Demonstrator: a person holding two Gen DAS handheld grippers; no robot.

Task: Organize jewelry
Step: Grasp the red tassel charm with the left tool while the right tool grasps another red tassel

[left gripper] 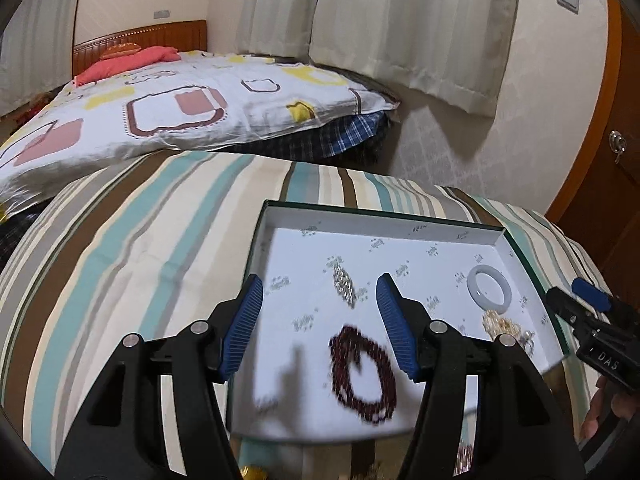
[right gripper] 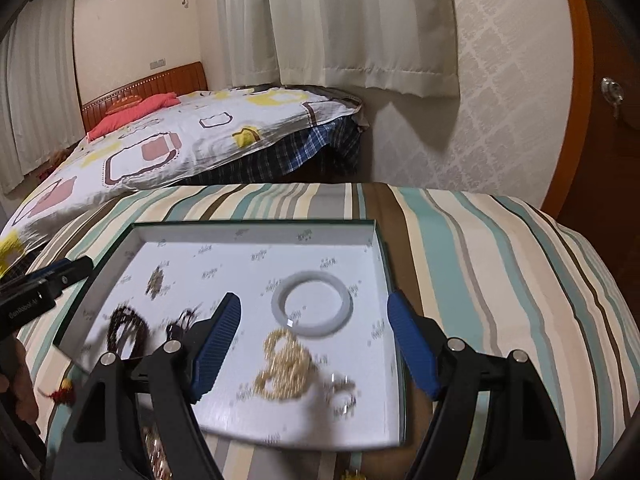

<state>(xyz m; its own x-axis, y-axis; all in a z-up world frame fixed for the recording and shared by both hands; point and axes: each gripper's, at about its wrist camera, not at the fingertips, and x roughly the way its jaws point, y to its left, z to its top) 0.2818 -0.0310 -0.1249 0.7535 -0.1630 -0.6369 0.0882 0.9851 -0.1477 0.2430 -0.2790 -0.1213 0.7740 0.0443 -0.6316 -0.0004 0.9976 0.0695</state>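
Note:
A shallow white box lid lies on a striped cushion. In it lie a dark red bead bracelet, a small silver chain, a white bangle, a gold bead chain and silver rings. My left gripper is open and empty above the box's near left part. My right gripper is open and empty above the gold chain and bangle; it also shows in the left wrist view.
The striped cushion carries the box. Behind it is a bed with a patterned quilt. Curtains and a wall stand behind, a wooden door at right. More jewelry lies near the box's front edge.

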